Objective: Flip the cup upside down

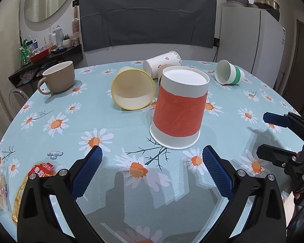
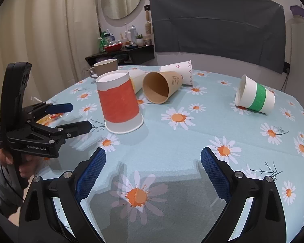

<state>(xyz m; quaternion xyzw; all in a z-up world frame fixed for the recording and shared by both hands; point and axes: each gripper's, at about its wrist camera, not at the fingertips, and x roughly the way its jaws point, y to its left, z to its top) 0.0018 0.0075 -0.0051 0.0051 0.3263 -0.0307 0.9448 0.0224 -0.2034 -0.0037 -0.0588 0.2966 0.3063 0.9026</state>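
Observation:
A white paper cup with a red band [image 1: 179, 109] stands upside down on the daisy tablecloth [image 1: 111, 141], mouth down; it also shows in the right wrist view [image 2: 119, 105]. My left gripper [image 1: 152, 168] is open and empty, just short of the cup. It also shows from the side in the right wrist view [image 2: 77, 117], left of the cup. My right gripper [image 2: 153, 168] is open and empty over the near table; its fingers [image 1: 275, 119] show at the right edge of the left wrist view.
Lying on their sides: a yellow-rimmed cup [image 1: 132, 89], a brown cup [image 2: 162, 87], a white heart-print cup [image 1: 164, 62] and a green-banded cup [image 2: 255, 97]. A beige mug [image 1: 59, 77] stands upright at far left. Snack packets [image 1: 20, 182] lie at the near left edge.

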